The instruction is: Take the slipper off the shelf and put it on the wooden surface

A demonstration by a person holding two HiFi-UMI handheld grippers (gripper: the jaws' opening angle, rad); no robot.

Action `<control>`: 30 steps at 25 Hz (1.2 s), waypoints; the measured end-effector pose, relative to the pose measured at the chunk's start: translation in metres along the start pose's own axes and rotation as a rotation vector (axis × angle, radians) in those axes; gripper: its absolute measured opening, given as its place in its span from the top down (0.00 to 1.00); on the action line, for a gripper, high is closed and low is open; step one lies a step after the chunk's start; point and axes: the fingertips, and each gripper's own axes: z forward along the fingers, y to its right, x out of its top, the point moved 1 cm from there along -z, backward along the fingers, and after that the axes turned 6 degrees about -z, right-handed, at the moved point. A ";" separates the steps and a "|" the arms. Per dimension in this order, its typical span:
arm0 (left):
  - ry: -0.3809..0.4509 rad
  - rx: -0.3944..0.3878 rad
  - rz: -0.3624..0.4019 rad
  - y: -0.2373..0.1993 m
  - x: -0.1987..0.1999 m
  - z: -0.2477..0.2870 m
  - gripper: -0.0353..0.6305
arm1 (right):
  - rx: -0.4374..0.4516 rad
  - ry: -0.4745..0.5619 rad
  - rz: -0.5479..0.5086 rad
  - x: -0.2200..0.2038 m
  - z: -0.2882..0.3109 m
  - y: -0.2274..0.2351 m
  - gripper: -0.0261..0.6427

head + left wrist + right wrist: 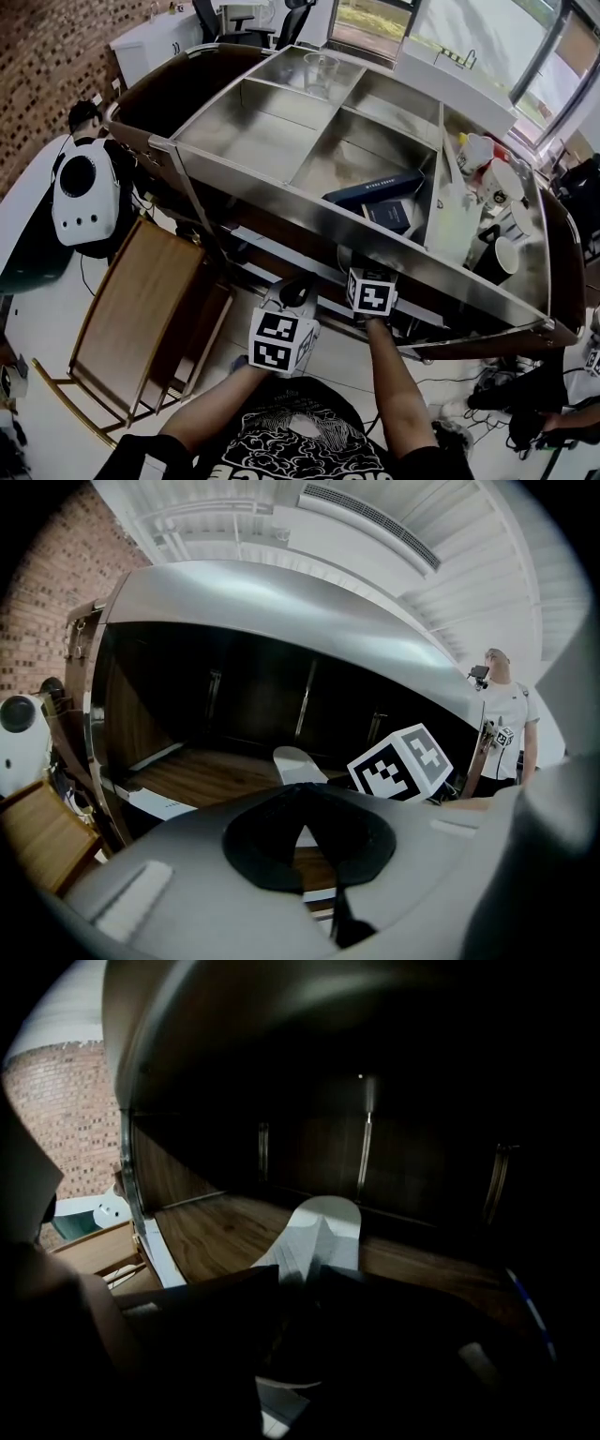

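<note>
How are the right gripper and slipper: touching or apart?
Touching. The right gripper view shows the right gripper pinching the white slipper between its jaws.

Your left hand-held gripper sits near you on a bent, bare forearm, its jaws closed together with nothing between them. Just to its right, your right hand-held gripper reaches farther in on a straighter arm, jaws pinched onto the slipper.
</note>
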 end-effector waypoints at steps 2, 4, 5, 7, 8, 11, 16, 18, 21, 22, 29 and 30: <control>-0.002 0.003 -0.004 -0.002 -0.001 0.001 0.94 | 0.001 -0.018 0.019 -0.004 0.003 -0.001 0.80; -0.004 0.002 -0.008 -0.001 -0.002 0.002 0.94 | -0.004 -0.017 0.034 -0.005 0.003 0.000 0.81; -0.006 0.000 -0.008 -0.001 -0.003 0.002 0.94 | -0.009 -0.014 0.037 -0.006 0.003 0.001 0.82; -0.010 -0.002 -0.007 0.000 -0.005 0.003 0.94 | -0.015 -0.011 0.038 -0.007 0.003 0.003 0.91; -0.013 -0.002 -0.007 0.001 -0.006 0.003 0.94 | -0.013 -0.011 0.040 -0.007 0.002 0.003 0.92; -0.017 -0.003 -0.008 0.001 -0.008 0.003 0.94 | -0.010 -0.011 0.037 -0.006 0.001 0.003 0.94; -0.012 -0.003 -0.008 0.000 -0.008 0.002 0.94 | -0.012 -0.003 0.039 -0.005 -0.007 0.002 0.94; -0.012 -0.002 -0.012 -0.001 -0.007 0.001 0.94 | -0.016 0.003 0.045 -0.005 -0.011 0.001 0.94; -0.010 0.000 -0.017 -0.002 -0.007 -0.002 0.94 | -0.022 0.017 0.060 -0.005 -0.020 0.000 0.95; -0.010 0.000 -0.018 -0.001 -0.007 -0.003 0.94 | -0.023 0.022 0.061 -0.005 -0.024 -0.001 0.95; -0.013 -0.001 -0.017 0.003 -0.009 -0.015 0.94 | -0.026 0.051 0.054 -0.003 -0.049 -0.012 0.95; -0.014 0.000 -0.017 0.004 -0.010 -0.018 0.94 | -0.025 0.054 0.053 -0.003 -0.053 -0.014 0.95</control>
